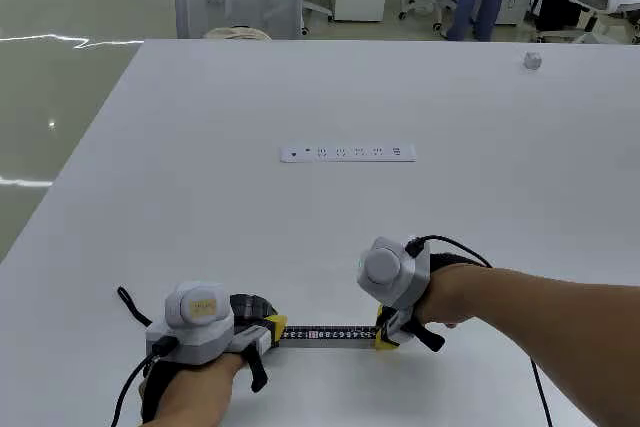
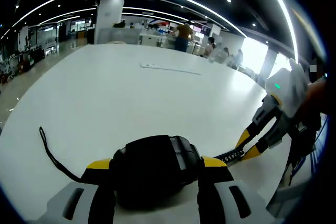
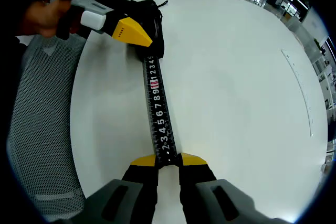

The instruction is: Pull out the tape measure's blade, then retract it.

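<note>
The left gripper [image 1: 265, 331] is closed on the black tape measure case [image 2: 155, 174], which is clamped between its two yellow-tipped jaws at the near left of the white table [image 1: 300, 87]. The right gripper [image 1: 386, 337] is pinched narrow on the blade [image 3: 157, 103], just right of the case. The blade is drawn out flat between the two grippers, numerals up. A black strap [image 2: 50, 150] is seen trailing left from the case. A white power strip [image 1: 347, 153] is noted farther off, mid-table.
</note>
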